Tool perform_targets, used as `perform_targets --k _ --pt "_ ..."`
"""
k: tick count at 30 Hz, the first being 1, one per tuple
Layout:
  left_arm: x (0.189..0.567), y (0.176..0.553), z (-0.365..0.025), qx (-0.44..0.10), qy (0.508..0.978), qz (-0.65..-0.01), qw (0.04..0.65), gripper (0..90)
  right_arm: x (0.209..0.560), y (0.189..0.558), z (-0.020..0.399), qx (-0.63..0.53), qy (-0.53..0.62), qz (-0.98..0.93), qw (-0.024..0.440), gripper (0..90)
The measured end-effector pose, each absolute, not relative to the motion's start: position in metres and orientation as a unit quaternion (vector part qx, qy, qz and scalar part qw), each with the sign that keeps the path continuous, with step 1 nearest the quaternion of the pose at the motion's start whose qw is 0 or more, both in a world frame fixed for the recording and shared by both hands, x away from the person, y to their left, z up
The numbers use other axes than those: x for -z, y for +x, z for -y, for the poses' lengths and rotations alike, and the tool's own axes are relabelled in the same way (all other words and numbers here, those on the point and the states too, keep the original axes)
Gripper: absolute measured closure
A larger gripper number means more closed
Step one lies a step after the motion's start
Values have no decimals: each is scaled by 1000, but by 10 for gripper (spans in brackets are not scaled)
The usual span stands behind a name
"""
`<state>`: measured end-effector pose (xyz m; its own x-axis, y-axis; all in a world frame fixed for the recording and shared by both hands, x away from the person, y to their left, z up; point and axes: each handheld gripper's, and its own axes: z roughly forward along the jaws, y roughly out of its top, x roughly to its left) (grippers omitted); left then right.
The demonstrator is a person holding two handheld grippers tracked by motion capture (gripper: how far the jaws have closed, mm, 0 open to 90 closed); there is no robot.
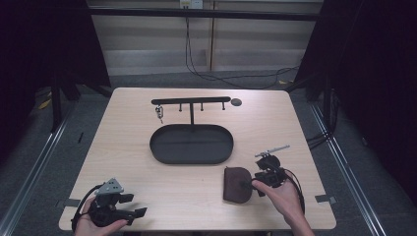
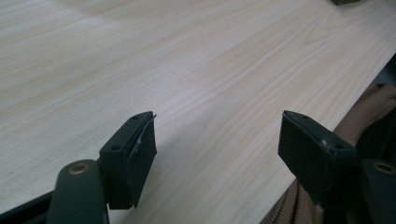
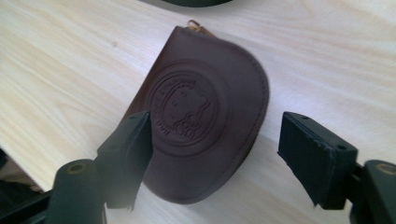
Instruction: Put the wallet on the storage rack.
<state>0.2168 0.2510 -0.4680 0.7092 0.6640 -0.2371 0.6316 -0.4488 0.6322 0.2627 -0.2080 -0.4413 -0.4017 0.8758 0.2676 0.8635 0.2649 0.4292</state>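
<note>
The round seal stamped into my brown leather pouch (image 3: pixel 201 116) carries a ring of lettering around a central figure, but I cannot make out any of the words. There is one pouch on the table (image 1: pixel 147 182), one black oval tray (image 1: pixel 162 152), one black T-shaped hanger stand (image 1: pixel 191 100) rising from the tray's far side with four pegs under its bar, one small metal item (image 1: pixel 158 113) dangling from the leftmost peg, and one small dark disc (image 1: pixel 236 102) lying just right of the bar's end.

The pouch is dark reddish-brown, flat, straight along one side and rounded along the other, with a stitched edge and a small brass-coloured fitting (image 3: pixel 196 24) at its far corner. It lies on the near right part of the table, just near of the tray and apart from it.

My right gripper (image 3: pixel 215 149) stands over the pouch with its jaws apart, the pouch's near end lying between them, neither pad pressing on it. My left gripper (image 2: pixel 217 144) is at the near left corner of the table, jaws spread, nothing between them but bare wood.
</note>
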Motion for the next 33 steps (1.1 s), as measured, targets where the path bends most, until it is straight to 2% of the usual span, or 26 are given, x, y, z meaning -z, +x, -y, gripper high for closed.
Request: perform_targets --k 4,10,19,26,33 --pt "469 221 -251 -19 851 -384 357 277 438 276 201 -223 536 -814 5 200" --pt "470 223 -252 -19 849 -388 357 278 439 293 187 -183 534 -825 -3 189" --pt "469 221 -250 -15 856 -372 359 276 452 307 180 -160 539 -827 2 211" --pt "469 221 -252 -19 857 -372 356 275 456 312 179 -157 546 -823 -16 187" --pt "469 221 -251 -19 855 -374 360 276 459 316 179 -160 550 -819 -40 228"
